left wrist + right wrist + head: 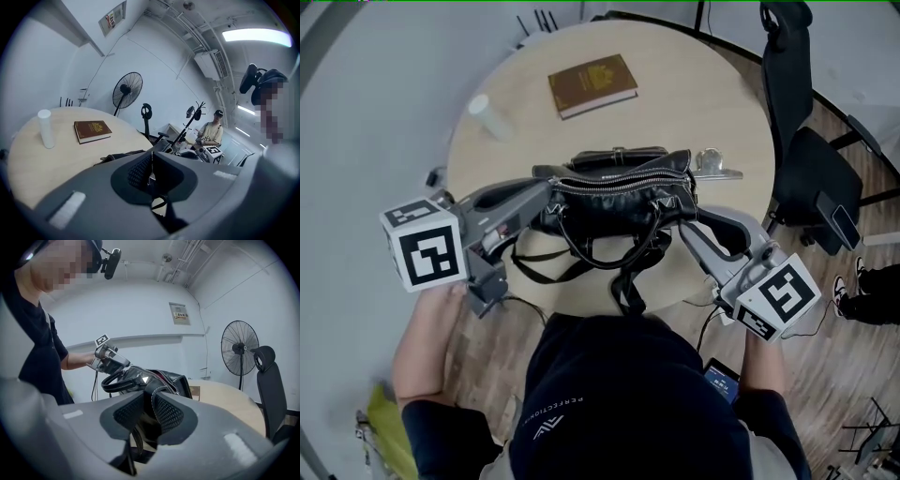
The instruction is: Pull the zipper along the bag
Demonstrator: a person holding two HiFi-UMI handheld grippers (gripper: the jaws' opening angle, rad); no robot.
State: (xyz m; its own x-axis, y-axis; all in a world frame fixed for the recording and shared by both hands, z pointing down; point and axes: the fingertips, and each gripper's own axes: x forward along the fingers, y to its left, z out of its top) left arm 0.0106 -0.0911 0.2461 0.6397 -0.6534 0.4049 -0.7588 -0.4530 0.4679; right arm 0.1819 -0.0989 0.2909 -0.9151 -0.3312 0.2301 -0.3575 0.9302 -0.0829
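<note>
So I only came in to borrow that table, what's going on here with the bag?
A person holds a gripper in each hand at either end of a black handbag on the round table. The left gripper has its fingers closed at the bag's left end; what they pinch is too small to tell. The right gripper grips a stitched leather part at the right end. The zipper runs along the top between them. A book lies farther back.

Most of the black handbag [119, 157] is hidden behind the left gripper [150, 172] in that gripper's view; whether its closed jaws pinch anything cannot be told. The zipper pull cannot be made out.
</note>
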